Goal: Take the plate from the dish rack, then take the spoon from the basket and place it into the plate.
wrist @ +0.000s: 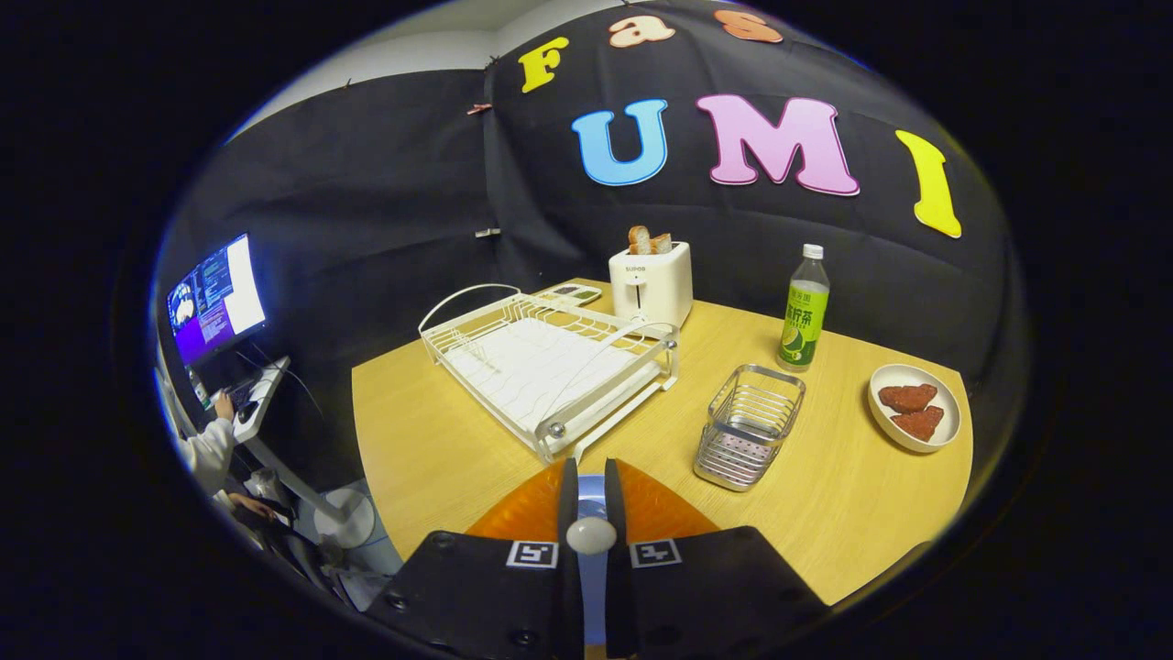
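both tongs [591, 500] pinching spoon [591, 534]

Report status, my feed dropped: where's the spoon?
Gripper shut on spoon, over plate. Plate out of rack, on table. Nothing blocking.

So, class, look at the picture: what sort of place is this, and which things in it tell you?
Probably a staged kitchen tabletop in a recording booth. A dish rack, a toaster holding bread and a wire basket stand on a wooden table. The gripper grips a spoon over an orange plate.
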`<action>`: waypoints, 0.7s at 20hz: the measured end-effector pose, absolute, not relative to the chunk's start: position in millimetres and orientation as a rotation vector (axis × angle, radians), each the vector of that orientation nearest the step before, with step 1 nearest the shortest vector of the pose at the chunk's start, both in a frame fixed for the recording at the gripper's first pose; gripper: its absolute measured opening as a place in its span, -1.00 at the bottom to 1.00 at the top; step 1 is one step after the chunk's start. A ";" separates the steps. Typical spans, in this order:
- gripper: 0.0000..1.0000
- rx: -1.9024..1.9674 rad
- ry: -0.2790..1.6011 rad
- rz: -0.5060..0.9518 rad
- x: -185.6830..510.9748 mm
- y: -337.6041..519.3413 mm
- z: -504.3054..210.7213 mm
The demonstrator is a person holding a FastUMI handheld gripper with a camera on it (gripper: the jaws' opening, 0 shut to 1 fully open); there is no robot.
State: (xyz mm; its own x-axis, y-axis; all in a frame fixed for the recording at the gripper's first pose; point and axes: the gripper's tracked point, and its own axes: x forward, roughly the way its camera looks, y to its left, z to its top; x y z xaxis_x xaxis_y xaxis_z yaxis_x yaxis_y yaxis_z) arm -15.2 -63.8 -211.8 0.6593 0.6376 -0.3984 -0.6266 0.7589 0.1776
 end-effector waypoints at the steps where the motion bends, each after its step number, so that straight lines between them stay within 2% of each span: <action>1: -0.72 -0.003 0.460 0.723 -15.6 -62.3 -216.9; 13: -0.64 -0.030 0.527 0.710 -23.2 -70.5 -243.8; 14: -0.57 -0.023 0.537 0.698 -21.4 -73.2 -243.0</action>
